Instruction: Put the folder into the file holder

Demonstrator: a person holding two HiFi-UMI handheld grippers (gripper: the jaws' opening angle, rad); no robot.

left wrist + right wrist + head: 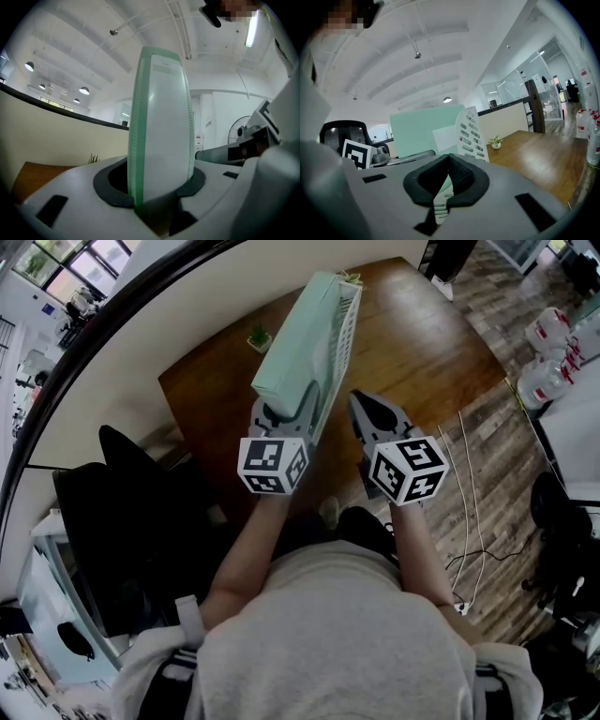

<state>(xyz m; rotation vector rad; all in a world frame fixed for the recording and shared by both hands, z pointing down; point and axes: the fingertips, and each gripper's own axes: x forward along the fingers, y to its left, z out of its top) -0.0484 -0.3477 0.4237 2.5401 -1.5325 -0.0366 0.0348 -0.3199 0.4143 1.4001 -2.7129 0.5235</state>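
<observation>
Holds the folder (295, 343) by its near end in the left gripper (286, 413), pads pressed on both faces: a flat, smooth mint-green sheet with a ribbed edge, up over the wooden desk (422, 343) and close along the white file holder (347, 315), a rigid plastic rack with oval slots; cannot tell whether inside a compartment. Has the right gripper (364, 409) just beside the holder's near end, dark ridged pads drawn together on nothing. Leaves a small potted plant (259, 337) left of the folder, a black chair (131, 512) farther left, water jugs (548, 352) and loose cables (469, 484) on the plank floor.
</observation>
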